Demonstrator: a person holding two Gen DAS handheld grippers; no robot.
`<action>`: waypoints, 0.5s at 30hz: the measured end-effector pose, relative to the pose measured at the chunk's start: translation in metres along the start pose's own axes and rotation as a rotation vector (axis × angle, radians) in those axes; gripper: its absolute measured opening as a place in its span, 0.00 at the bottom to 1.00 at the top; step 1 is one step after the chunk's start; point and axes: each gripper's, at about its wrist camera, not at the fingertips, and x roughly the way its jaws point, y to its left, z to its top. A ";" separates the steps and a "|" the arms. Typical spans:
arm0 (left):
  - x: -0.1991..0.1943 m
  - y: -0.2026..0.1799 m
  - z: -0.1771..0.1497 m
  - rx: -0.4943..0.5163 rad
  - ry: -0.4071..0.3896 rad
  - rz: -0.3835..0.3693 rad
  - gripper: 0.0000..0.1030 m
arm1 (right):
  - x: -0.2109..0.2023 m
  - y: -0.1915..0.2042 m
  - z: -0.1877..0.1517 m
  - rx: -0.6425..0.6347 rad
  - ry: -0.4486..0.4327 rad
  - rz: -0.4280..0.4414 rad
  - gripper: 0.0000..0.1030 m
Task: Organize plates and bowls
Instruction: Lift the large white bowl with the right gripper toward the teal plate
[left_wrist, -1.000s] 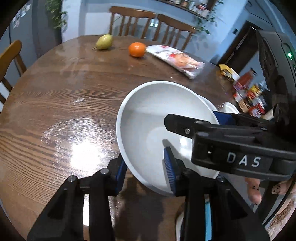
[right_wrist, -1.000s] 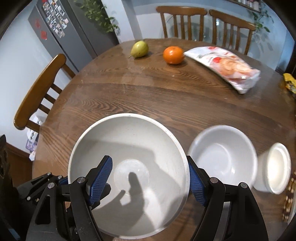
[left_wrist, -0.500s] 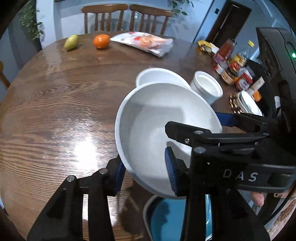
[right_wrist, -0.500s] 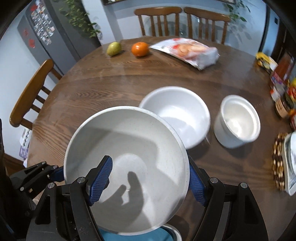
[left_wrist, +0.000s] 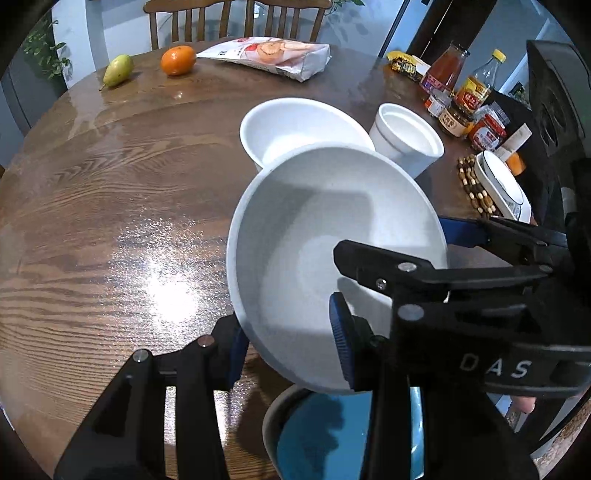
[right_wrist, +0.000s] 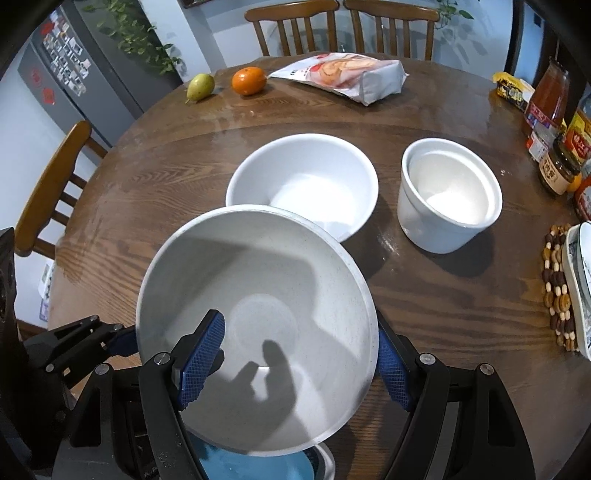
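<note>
Both the left gripper (left_wrist: 291, 341) and the right gripper (right_wrist: 295, 363) have fingers clamped on the empty speckled white ceramic bowl (right_wrist: 258, 332), held tilted above a blue-inside bowl (left_wrist: 332, 435).

The left wrist camera sits just behind the left tongs (left_wrist: 291, 343) and looks forward and down across the round wooden desk (left_wrist: 110, 206), very near a speckled white bowl (left_wrist: 314, 236) that fills its centre. The right wrist camera sits likewise behind the right tongs (right_wrist: 295, 365), facing the same far chairs (right_wrist: 340, 29) from a little further right. Both views share that bowl (right_wrist: 258, 295), the deep white bowl (left_wrist: 295, 125) (right_wrist: 306, 177) beyond it, the pear (left_wrist: 118, 69) (right_wrist: 200, 85), the orange (left_wrist: 178, 60) (right_wrist: 249, 80) and the snack bag (left_wrist: 273, 55) (right_wrist: 347, 75).
</note>
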 end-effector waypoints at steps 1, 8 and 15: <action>0.001 0.000 -0.001 0.000 0.004 -0.002 0.39 | 0.001 0.000 0.000 0.001 0.001 0.000 0.78; 0.003 -0.002 -0.004 0.006 -0.001 0.001 0.39 | 0.002 -0.002 -0.007 -0.006 0.007 -0.009 0.78; 0.004 -0.006 -0.005 0.019 -0.005 0.004 0.42 | 0.000 -0.003 -0.010 -0.008 0.008 -0.009 0.78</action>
